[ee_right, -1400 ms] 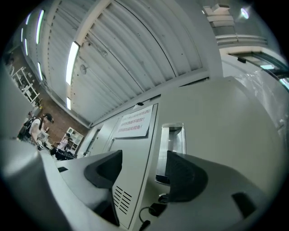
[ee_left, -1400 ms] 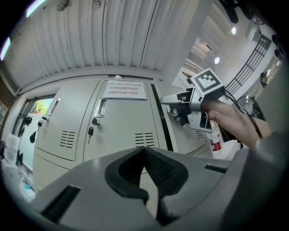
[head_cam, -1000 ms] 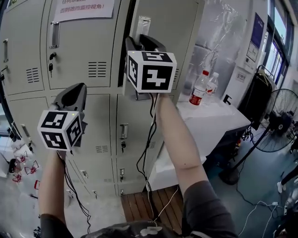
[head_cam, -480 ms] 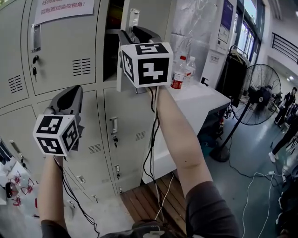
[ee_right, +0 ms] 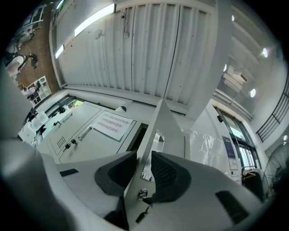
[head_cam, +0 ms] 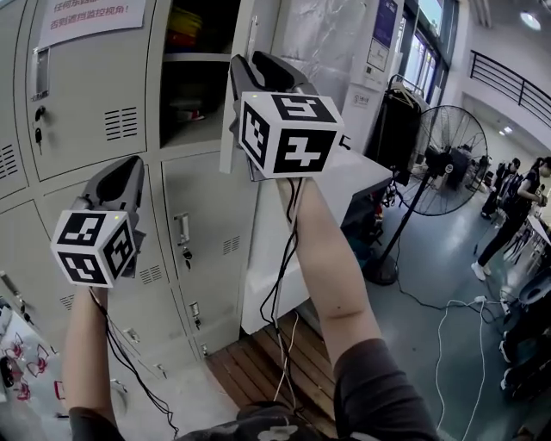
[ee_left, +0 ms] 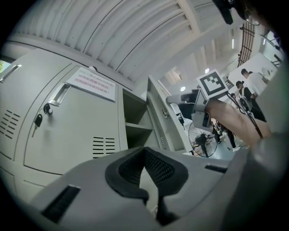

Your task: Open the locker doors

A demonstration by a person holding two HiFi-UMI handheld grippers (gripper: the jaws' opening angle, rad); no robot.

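The open locker (head_cam: 188,99) has a shelf (head_cam: 196,58) inside. Something yellow and red (head_cam: 182,26) sits on it, too dark to name. The right gripper (ee_right: 143,168) has just been closing and now pinches the edge of the locker door (ee_right: 160,119). The door's top is cut off. The left gripper (ee_left: 145,153) is closed on nothing.

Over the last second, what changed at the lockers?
The right gripper, whose jaws have just been closing on the locker door edge, pulled that door further open, toward the right of the head view. The compartment and its shelf now show. Unchanged: the left gripper is still shut and empty in front of the lower doors, which stay closed.
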